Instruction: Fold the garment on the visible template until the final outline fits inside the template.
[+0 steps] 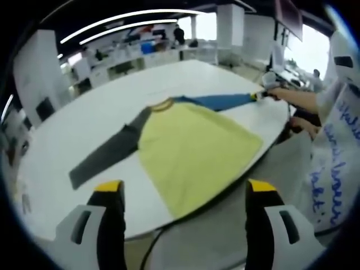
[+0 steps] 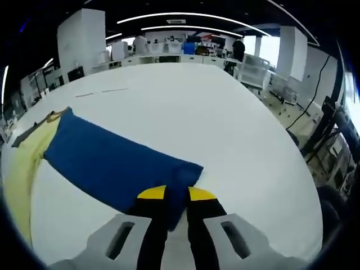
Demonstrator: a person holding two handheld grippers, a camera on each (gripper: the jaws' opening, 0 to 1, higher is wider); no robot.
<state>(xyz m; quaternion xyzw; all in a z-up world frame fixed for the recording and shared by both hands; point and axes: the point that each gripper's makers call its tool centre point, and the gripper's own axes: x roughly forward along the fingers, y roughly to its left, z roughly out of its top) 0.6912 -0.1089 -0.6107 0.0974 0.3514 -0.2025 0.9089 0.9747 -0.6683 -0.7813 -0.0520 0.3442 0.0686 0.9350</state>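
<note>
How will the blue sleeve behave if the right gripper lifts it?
Probably floppy: the blue sleeve lies flat and thin on the white table. Likely light, but it should drag the yellow shirt body along, being attached.

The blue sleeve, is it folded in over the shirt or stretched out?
Stretched out: the blue sleeve lies flat on the white table, with the right gripper shut on its cuff.

Only writing seen: blue handwritten script on a person's white top point(image 1: 337, 163), right edge of left gripper view. Runs sideways, too blurred/warped to read any word. Right gripper view: no legible text, labels, nos. or signs on table or bkgd.
</note>
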